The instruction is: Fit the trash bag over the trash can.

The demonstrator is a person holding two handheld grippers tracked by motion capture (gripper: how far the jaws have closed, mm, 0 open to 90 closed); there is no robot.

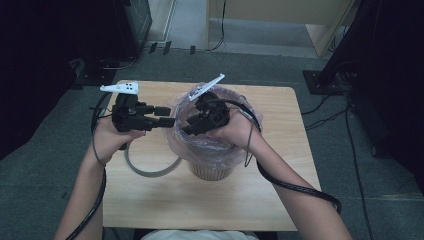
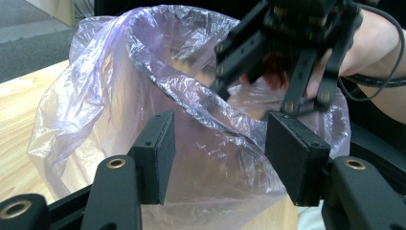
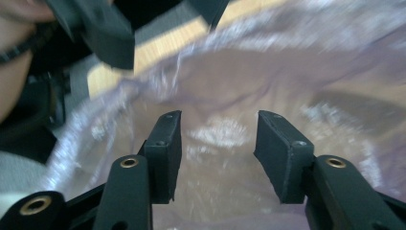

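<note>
We see a bin (image 1: 212, 167) standing in the middle of the wooden surface (image 1: 280, 185), lined with a thin clear plastic bag (image 1: 175, 132) whose rim puffs up above it. Our left tool (image 1: 167, 116) sits just beside the bag's left edge, jaws spread wide with the crinkled film (image 2: 210, 143) in front of them, nothing pinched. Our right tool (image 1: 187, 127) is over the bin's mouth, angled down into the bag, jaws parted and pads clear of the plastic (image 3: 215, 134).

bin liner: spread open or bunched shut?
Spread open: the bin liner drapes loosely over the bin rim, mouth gaping in the left gripper view.
</note>
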